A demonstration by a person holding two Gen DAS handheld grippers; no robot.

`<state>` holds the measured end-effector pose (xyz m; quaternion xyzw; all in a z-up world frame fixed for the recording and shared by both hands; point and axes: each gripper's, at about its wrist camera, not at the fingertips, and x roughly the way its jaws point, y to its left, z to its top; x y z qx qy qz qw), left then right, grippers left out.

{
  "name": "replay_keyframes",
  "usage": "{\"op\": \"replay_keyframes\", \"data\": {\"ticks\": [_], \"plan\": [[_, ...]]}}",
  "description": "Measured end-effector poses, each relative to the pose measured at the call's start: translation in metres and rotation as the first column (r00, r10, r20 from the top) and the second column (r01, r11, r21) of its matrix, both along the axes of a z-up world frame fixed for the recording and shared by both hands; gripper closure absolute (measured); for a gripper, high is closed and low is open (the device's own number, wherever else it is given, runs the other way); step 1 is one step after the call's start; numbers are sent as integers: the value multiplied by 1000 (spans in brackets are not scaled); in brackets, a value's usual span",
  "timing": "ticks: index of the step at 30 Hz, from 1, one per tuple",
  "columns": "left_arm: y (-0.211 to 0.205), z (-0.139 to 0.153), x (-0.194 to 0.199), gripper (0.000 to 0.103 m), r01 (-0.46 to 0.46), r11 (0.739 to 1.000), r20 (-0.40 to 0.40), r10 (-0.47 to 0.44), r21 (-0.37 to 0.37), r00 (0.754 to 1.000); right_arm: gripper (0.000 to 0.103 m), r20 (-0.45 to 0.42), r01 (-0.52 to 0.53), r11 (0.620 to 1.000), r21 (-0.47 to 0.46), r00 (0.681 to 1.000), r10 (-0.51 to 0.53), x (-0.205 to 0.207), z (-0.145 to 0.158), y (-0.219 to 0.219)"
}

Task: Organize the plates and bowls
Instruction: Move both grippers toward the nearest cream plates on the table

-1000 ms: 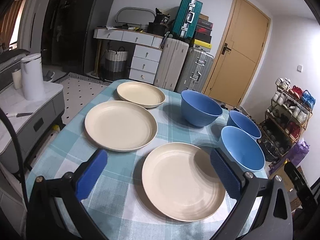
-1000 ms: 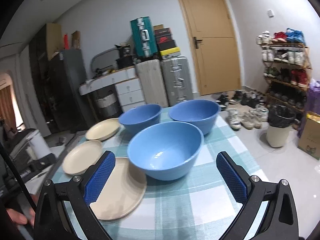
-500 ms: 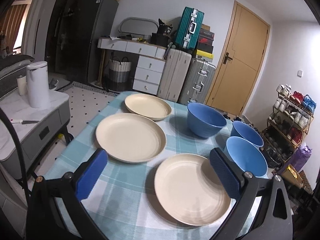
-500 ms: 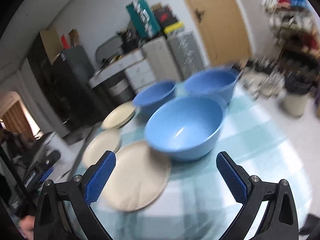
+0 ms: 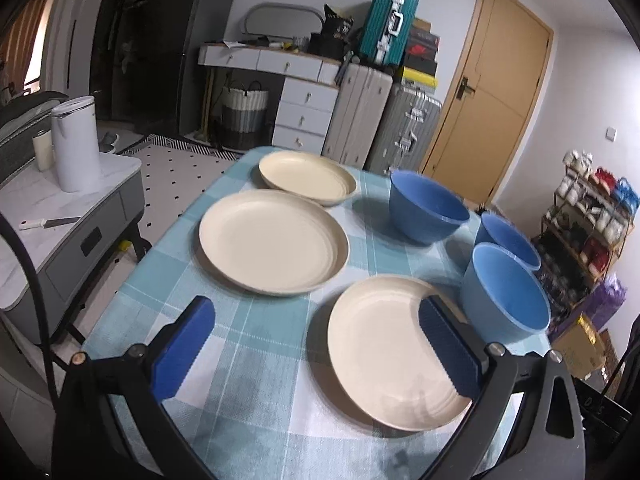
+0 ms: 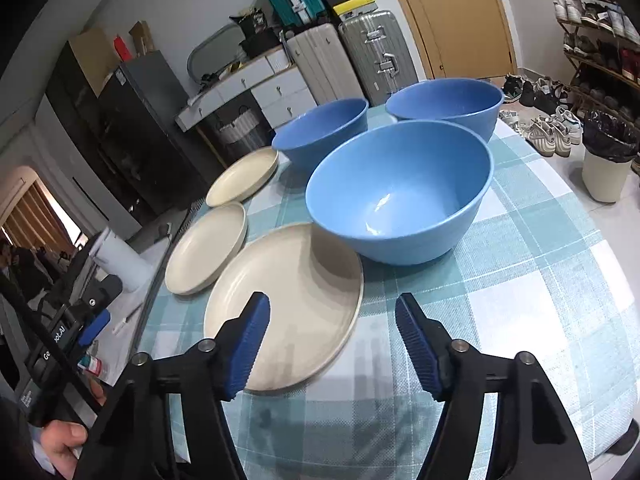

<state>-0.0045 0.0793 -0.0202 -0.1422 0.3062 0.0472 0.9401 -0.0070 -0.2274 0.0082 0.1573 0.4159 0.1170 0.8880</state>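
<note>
Right wrist view: right gripper (image 6: 332,340) jaws apart, just been closing, over nearest plate (image 6: 296,292) rim, nothing gripped; left gripper (image 5: 316,344) jaws wide apart, empty.

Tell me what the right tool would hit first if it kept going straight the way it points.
Probably the nearest cream plate: the right tool, jaws just narrowed and empty, straddles its right rim. Depth is unclear.

This is a lived-in home, a dining corner doubling as storage. Ahead of the fingers stands a bench (image 5: 256,344) under a blue checked cloth. Beyond it, hard-shell suitcases (image 5: 384,120) lean against the wall beside a white chest of drawers (image 5: 304,108) and a wooden door (image 5: 492,92). Off to the right of the fingers, a shoe rack (image 6: 600,32) holds crowded pairs, with a lined bin (image 6: 606,160) on the floor below.
</note>
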Motion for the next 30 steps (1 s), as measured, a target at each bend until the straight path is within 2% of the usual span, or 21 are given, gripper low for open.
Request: {"op": "replay_keyframes", "data": {"ticks": [2,6,10,12,14,17,19,21,23,27,29,30], "plan": [[1,0,0,1,-4,1000,-3,4,16,1000,41,-19,-20,999,-26,1000,19,1,-5,7],[11,2,-4,1,-49,999,14,49,-8,999,42,-15,-38,998,-50,999,37,0,-3,13],[33,5,-10,1,-140,990,31,141,-38,990,42,77,-92,996,-18,993,93,-10,20,20],[44,2,-10,1,-177,982,16,179,-60,984,41,141,-121,992,-45,982,126,-13,37,28],[52,-3,-8,1,-183,978,-14,183,-95,983,39,163,-92,993,-71,981,103,-12,47,31],[51,-6,-6,1,-177,979,-30,175,-99,984,39,68,-52,998,-22,996,53,-5,32,27],[49,-6,-5,1,-172,982,-27,171,-71,985,39,9,-44,999,5,999,44,-3,16,27],[51,-4,-3,1,-185,982,-19,184,-32,983,39,-10,-44,999,5,999,44,-7,6,32],[62,-1,-1,1,-222,975,-24,221,-34,975,39,-2,-89,996,-4,996,89,-11,5,48],[94,5,11,1,-300,949,-74,293,-102,953,38,95,-229,973,-22,968,230,-2,43,96],[107,10,21,1,-299,946,-85,290,-125,953,31,119,-294,955,-40,948,296,16,64,124],[113,14,28,1,-298,948,-77,290,-110,954,29,116,-314,948,-48,941,317,24,70,133]]}}
